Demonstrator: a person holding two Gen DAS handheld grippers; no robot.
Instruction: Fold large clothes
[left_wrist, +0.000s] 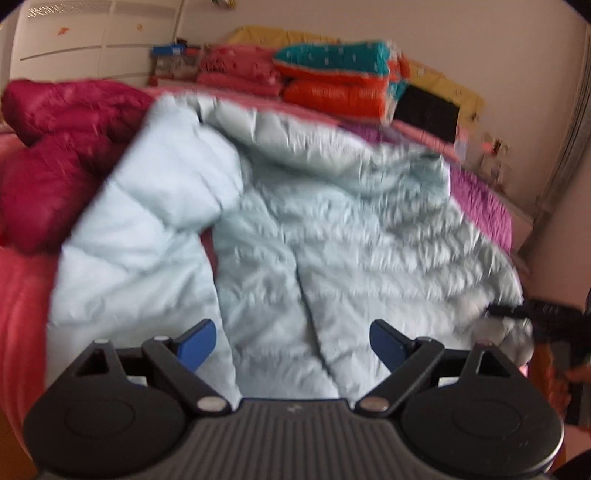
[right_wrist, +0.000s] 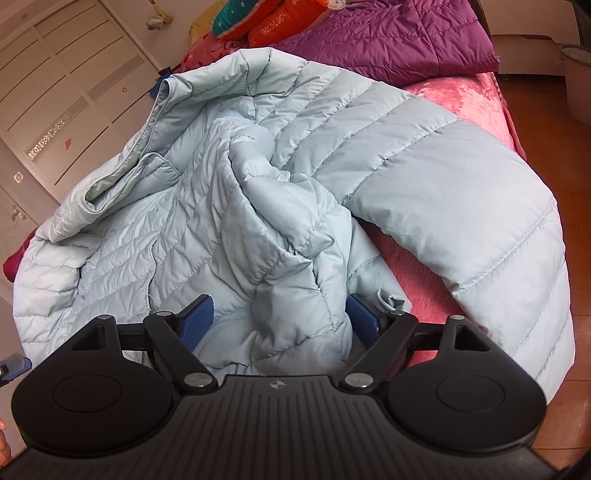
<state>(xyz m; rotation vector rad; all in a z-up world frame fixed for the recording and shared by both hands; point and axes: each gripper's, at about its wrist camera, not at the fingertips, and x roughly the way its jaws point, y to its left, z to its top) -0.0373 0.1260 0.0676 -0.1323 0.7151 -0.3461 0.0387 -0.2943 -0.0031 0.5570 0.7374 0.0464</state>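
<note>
A light blue puffer jacket (left_wrist: 332, 229) lies spread on the bed, front side up, with one sleeve folded across at the left. My left gripper (left_wrist: 291, 328) hovers open over its near hem, nothing between the blue pads. In the right wrist view the same jacket (right_wrist: 221, 184) is crumpled, and its sleeve (right_wrist: 461, 192) curves off to the right over the bed's edge. My right gripper (right_wrist: 279, 301) stands wide open with a loose bunch of the jacket's fabric lying between its fingers; the pads do not squeeze it.
A dark red puffer jacket (left_wrist: 55, 147) lies at the left of the bed and a purple one (right_wrist: 388, 37) at the back. Stacked pillows (left_wrist: 332, 74) sit at the bed's head. The pink bed cover (right_wrist: 472, 103) ends at a wooden floor (right_wrist: 546, 122) on the right.
</note>
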